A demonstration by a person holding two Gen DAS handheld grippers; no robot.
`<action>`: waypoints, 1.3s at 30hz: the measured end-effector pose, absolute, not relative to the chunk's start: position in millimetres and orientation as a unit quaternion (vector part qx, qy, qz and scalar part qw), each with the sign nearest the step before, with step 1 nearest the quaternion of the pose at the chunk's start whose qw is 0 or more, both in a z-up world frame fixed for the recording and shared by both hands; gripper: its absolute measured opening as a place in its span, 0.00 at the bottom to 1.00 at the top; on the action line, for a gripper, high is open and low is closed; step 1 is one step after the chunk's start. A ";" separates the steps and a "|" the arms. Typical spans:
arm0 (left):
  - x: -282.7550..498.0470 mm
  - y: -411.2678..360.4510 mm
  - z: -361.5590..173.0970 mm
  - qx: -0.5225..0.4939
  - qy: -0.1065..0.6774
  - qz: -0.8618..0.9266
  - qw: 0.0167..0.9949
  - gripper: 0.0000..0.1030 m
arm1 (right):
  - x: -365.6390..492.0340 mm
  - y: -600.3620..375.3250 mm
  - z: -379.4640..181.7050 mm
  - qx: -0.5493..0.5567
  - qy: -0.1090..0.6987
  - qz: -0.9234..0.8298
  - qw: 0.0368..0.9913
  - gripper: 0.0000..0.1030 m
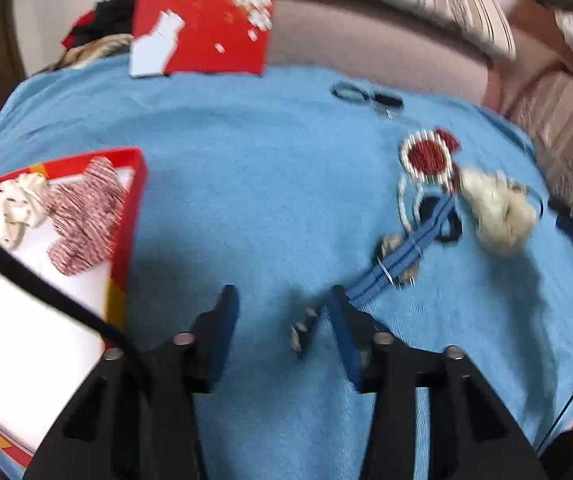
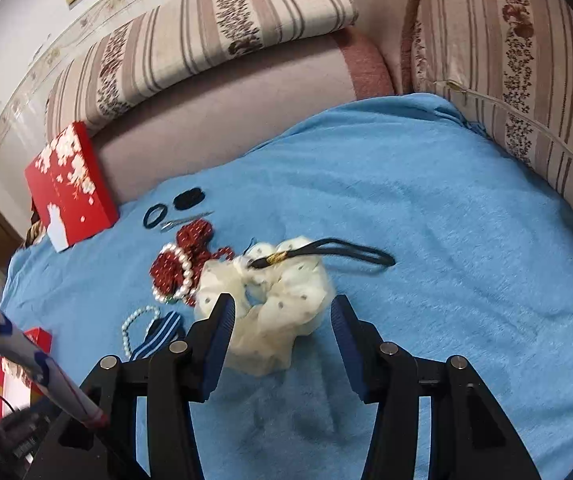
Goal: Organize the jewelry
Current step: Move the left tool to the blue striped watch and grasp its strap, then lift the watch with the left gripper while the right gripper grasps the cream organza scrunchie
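An open red box (image 1: 126, 216) at the left holds a cream scrunchie (image 1: 16, 208) and a red-and-white striped scrunchie (image 1: 84, 216). My left gripper (image 1: 282, 300) is open over the blue cloth; a small beaded piece (image 1: 302, 330) lies between its fingers and a blue striped band (image 1: 398, 256) runs past its right finger. My right gripper (image 2: 282, 308) is open around a cream scrunchie (image 2: 274, 300). A black hair tie with a gold clasp (image 2: 326, 252) lies on that scrunchie. Red beads (image 2: 182, 256), a pearl bracelet (image 2: 184, 276) and a pearl strand (image 2: 134, 324) lie to its left.
The red box lid (image 2: 70, 188) leans against the sofa back (image 2: 214, 128) at the far edge. Black hair ties (image 2: 154, 216) and a metal clip (image 2: 182, 222) lie near it. Striped cushions (image 2: 518, 80) border the blue cloth (image 2: 446, 240) on the right.
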State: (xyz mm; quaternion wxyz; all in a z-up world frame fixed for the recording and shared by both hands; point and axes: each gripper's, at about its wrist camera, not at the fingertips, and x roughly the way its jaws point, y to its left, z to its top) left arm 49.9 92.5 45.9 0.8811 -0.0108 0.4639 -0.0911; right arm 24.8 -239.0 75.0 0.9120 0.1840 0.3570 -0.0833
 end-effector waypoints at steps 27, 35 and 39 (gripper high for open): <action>79.2 -9.0 3.4 0.116 0.467 -0.205 0.853 0.50 | 59.1 -201.2 45.8 0.148 0.393 0.024 0.907 0.54; 80.2 12.1 21.0 0.035 0.485 -0.206 0.849 0.38 | 80.7 -186.3 28.0 0.062 0.403 -0.017 0.913 0.53; 68.7 21.8 43.9 0.012 0.467 -0.217 0.857 0.38 | 87.8 -188.6 22.7 0.065 0.419 -0.022 0.905 0.16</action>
